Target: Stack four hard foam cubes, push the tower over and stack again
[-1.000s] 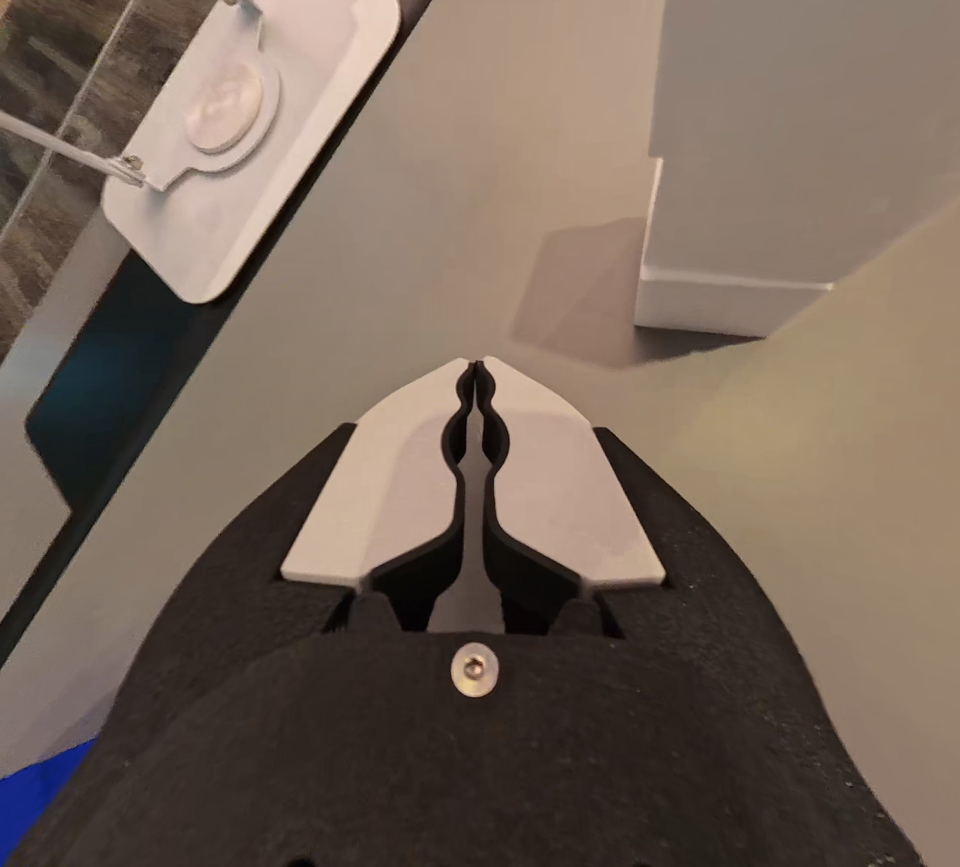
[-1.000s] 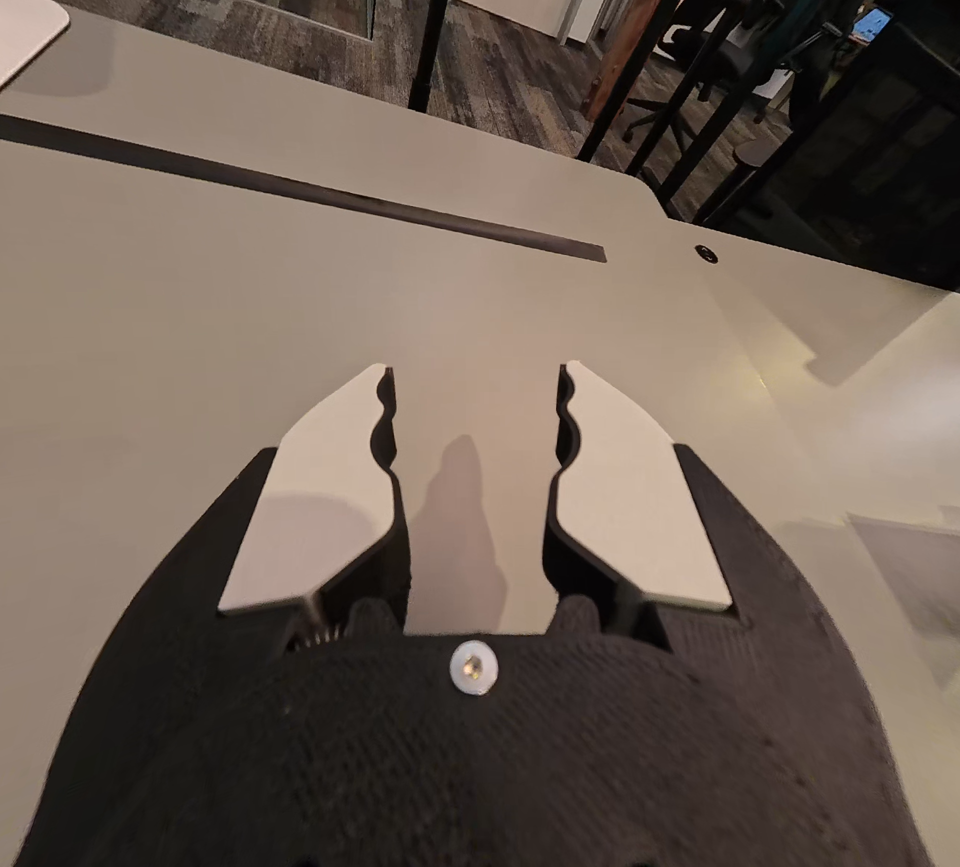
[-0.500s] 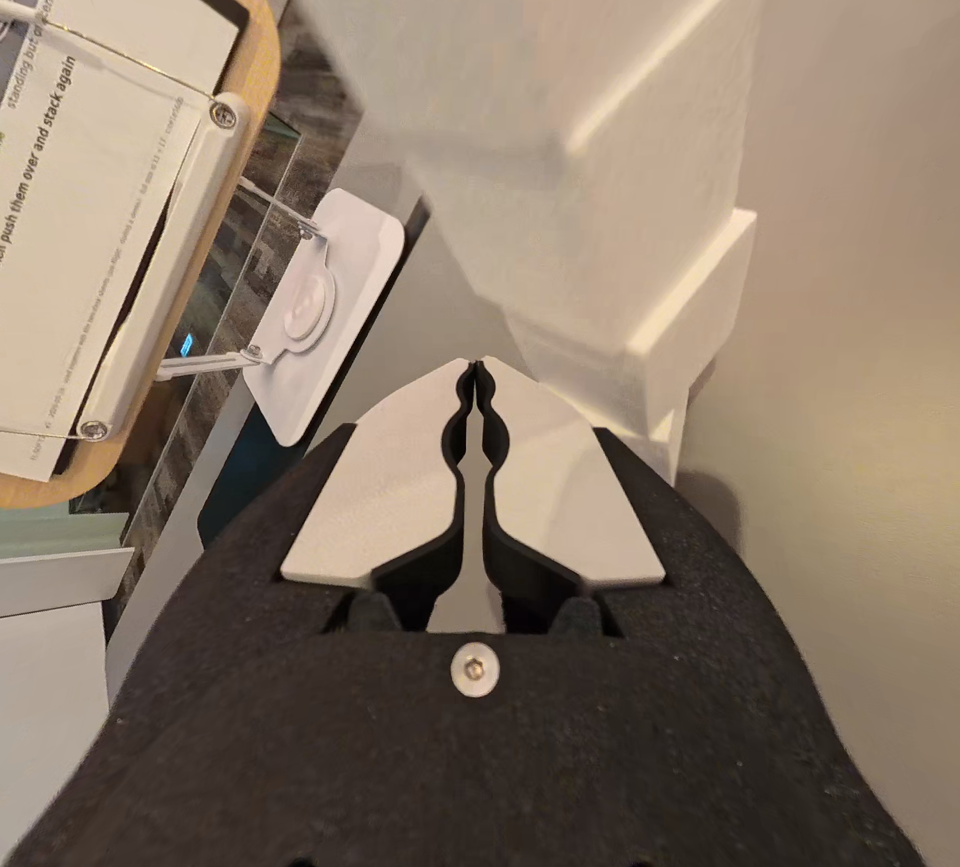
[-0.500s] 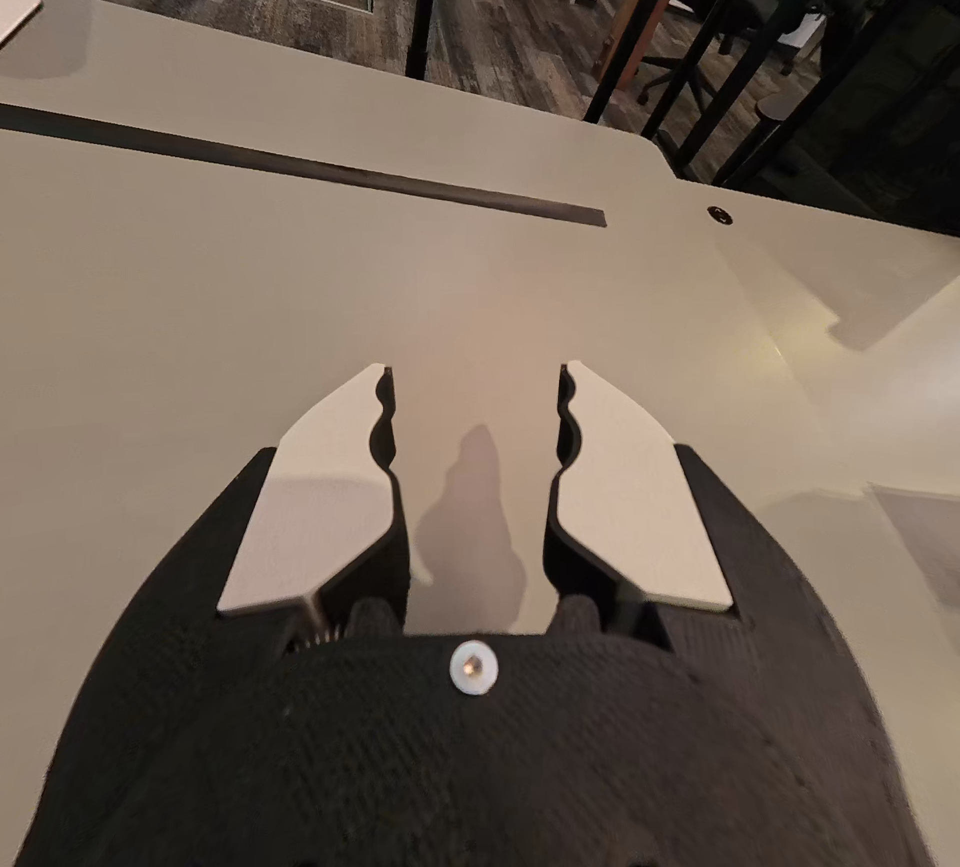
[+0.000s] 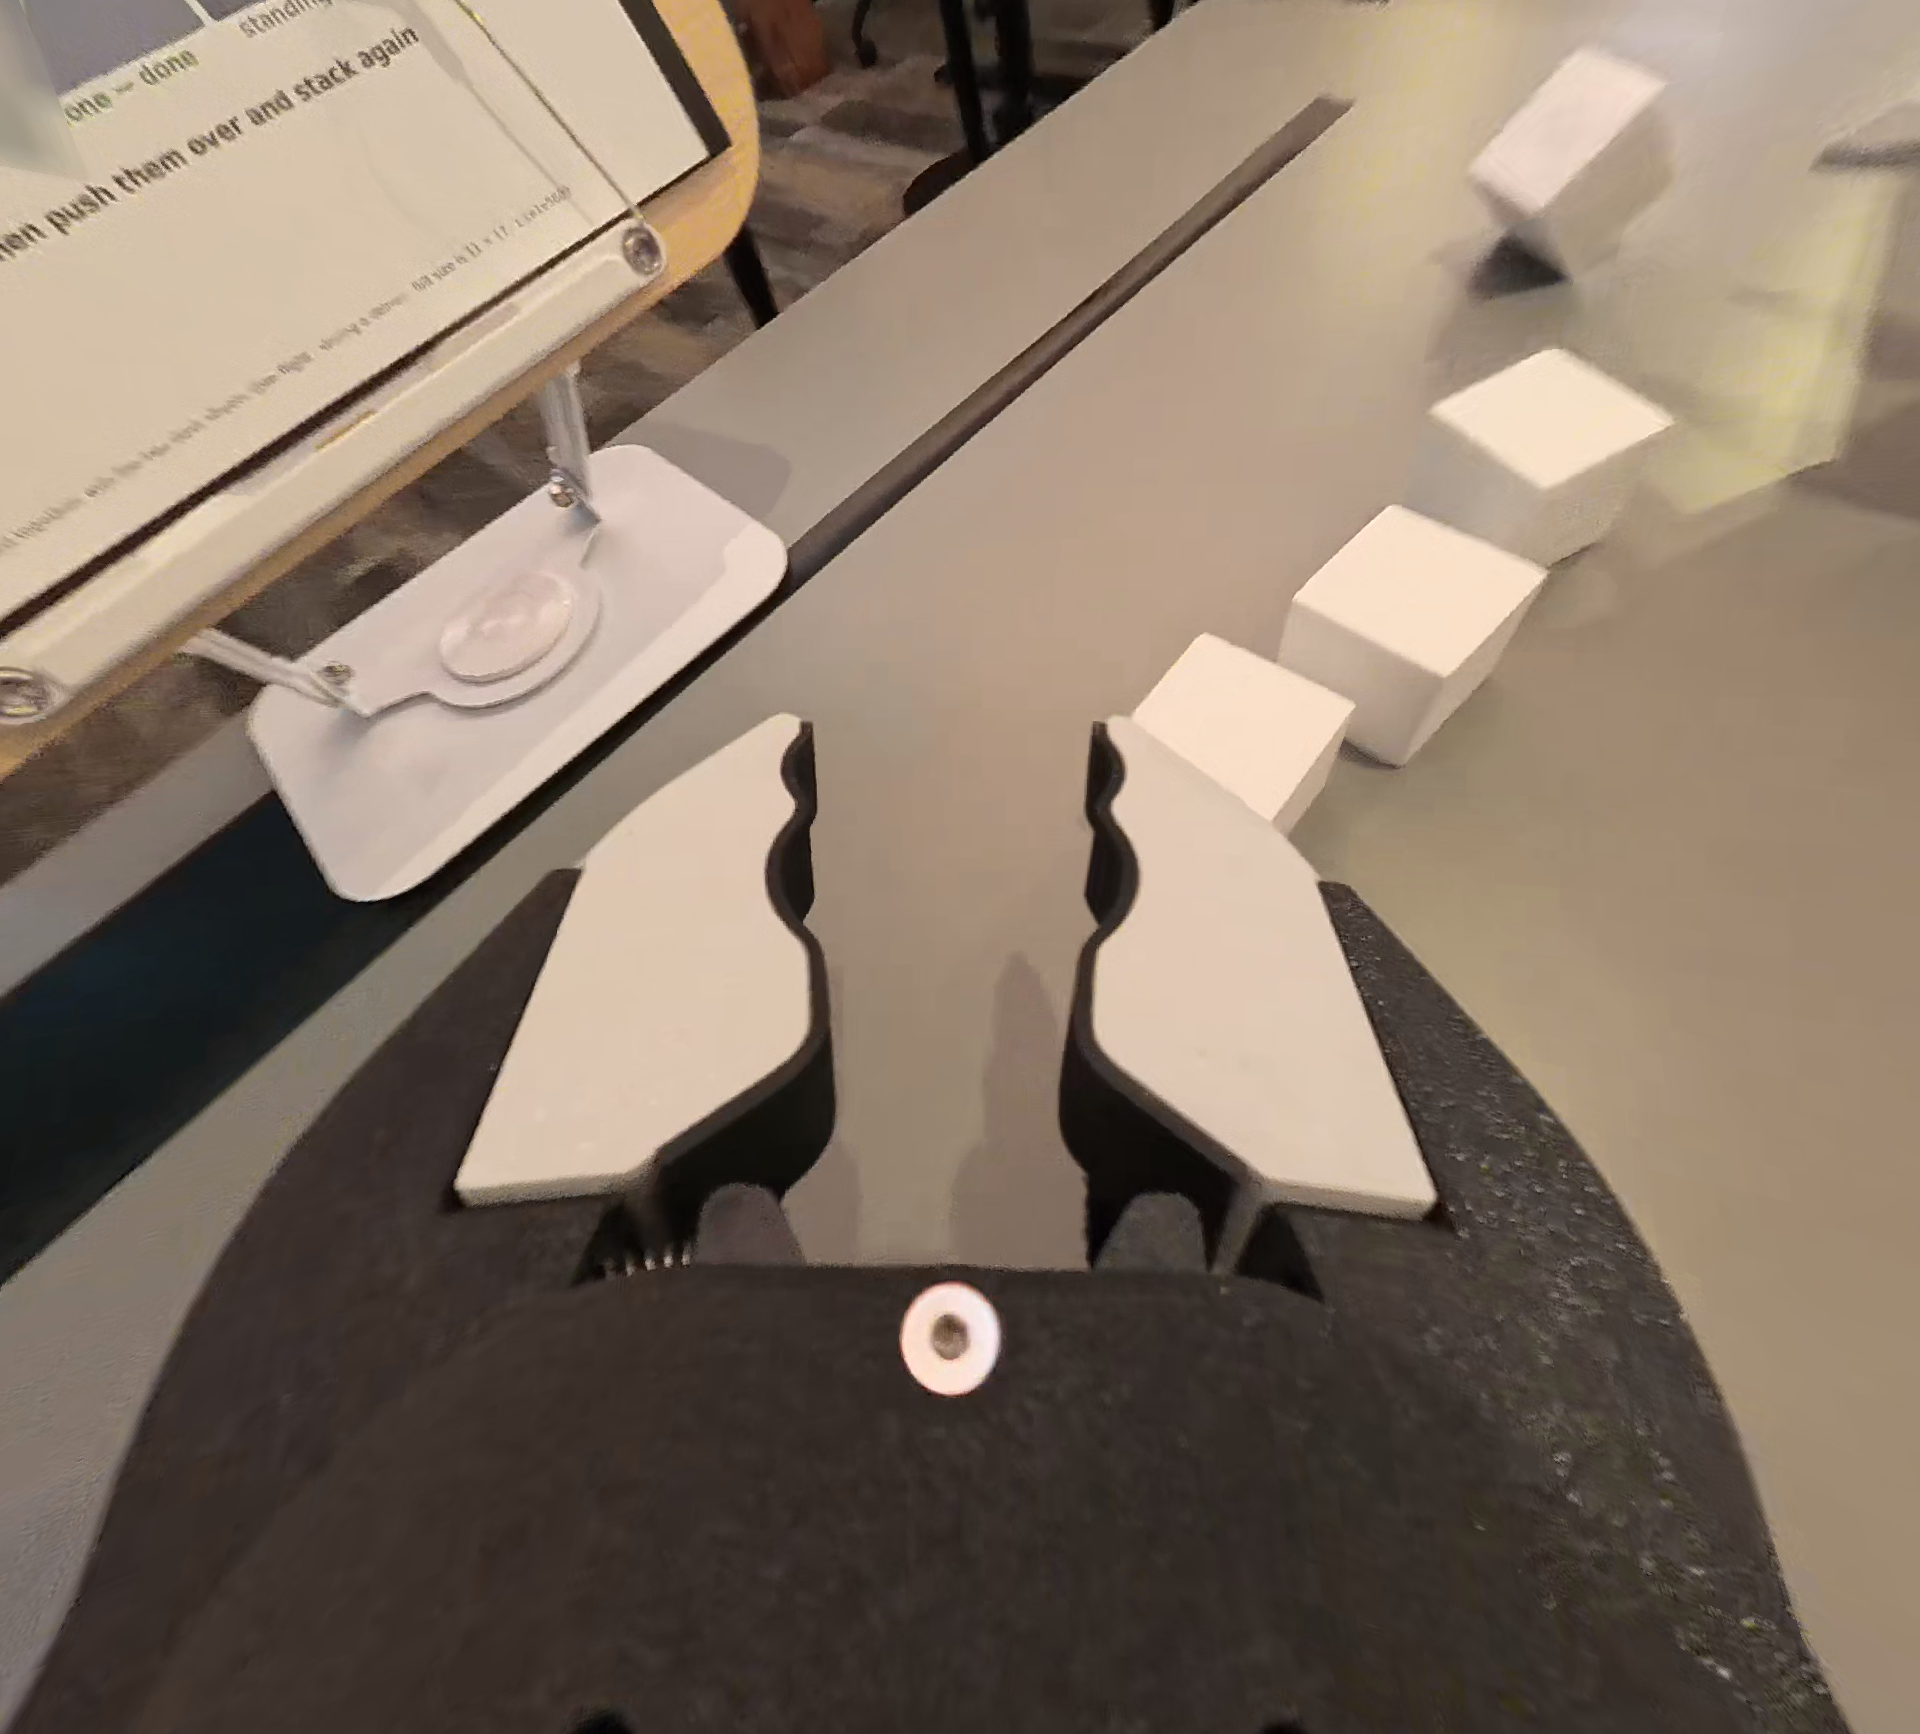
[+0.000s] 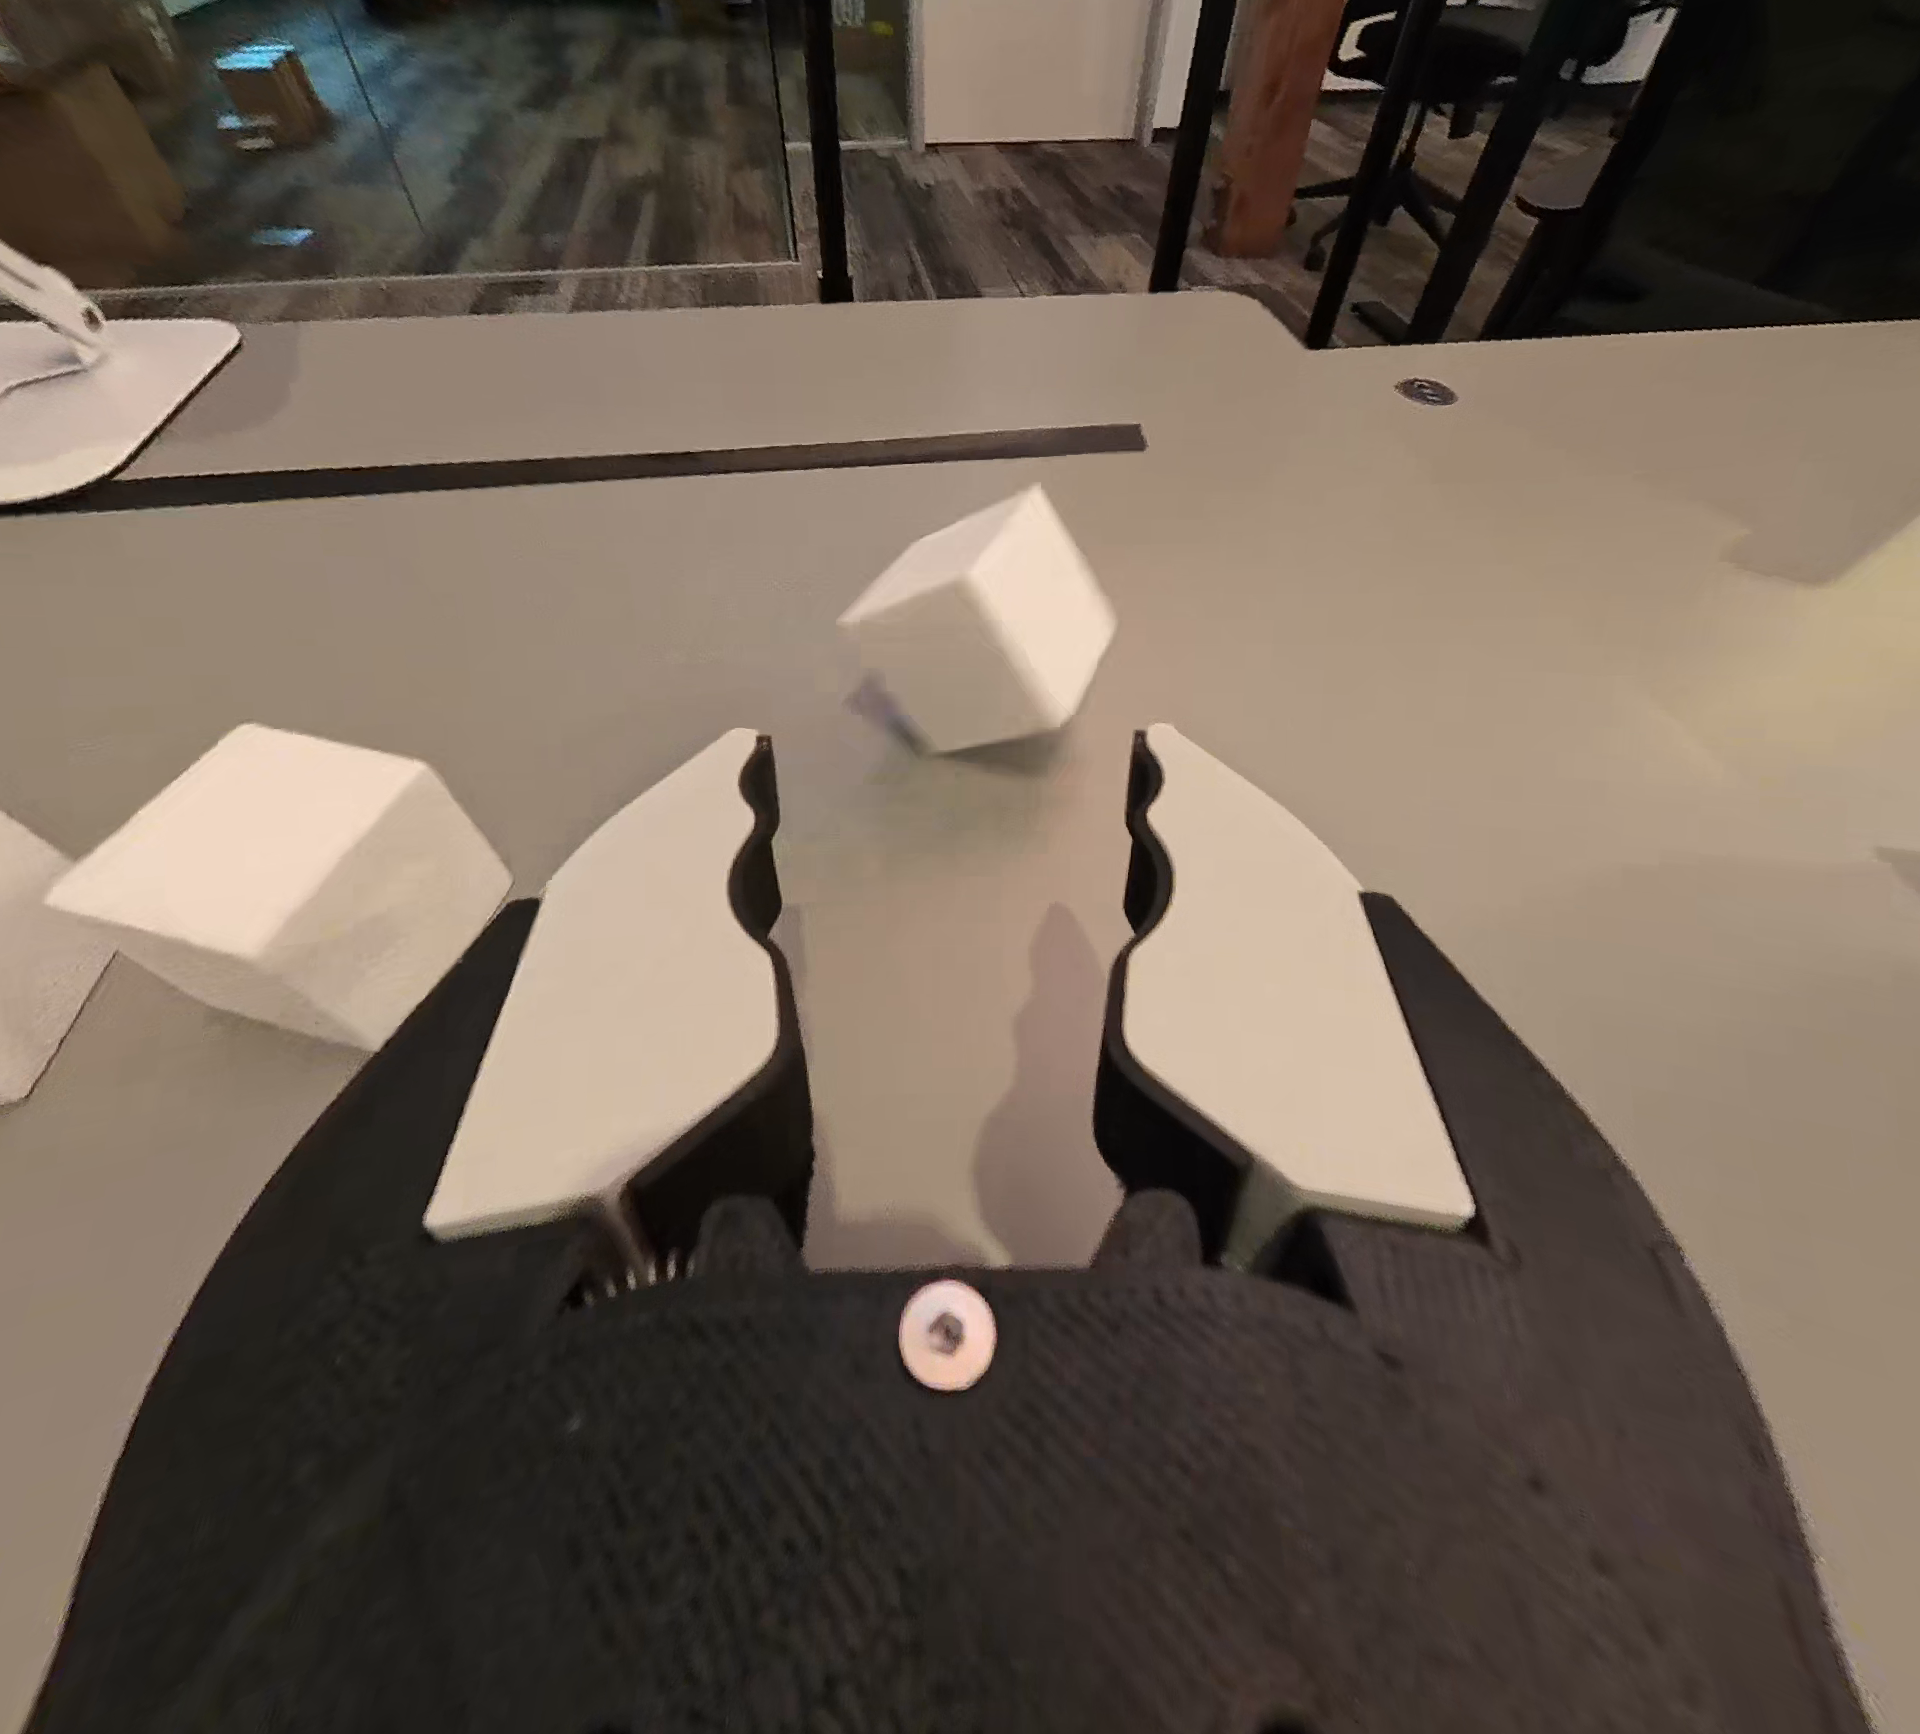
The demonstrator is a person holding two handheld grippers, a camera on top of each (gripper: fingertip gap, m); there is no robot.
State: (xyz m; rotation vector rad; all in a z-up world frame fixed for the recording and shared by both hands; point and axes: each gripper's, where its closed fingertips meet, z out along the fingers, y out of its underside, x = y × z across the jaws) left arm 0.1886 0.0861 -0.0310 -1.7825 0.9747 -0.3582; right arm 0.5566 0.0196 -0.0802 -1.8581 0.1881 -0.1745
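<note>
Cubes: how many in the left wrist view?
4, in a line running away on the table: nearest cube by the left gripper fingertip, second, third, farthest tipped on an edge, blurred. None stacked.

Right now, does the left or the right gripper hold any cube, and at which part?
Nothing is held. The left gripper and the right gripper are both open, with only bare table between the fingers.

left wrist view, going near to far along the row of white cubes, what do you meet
Left gripper, open and empty → first cube beside its right finger → second cube → third cube → fourth cube, blurred and tipped up on an edge, on the grey table.
</note>
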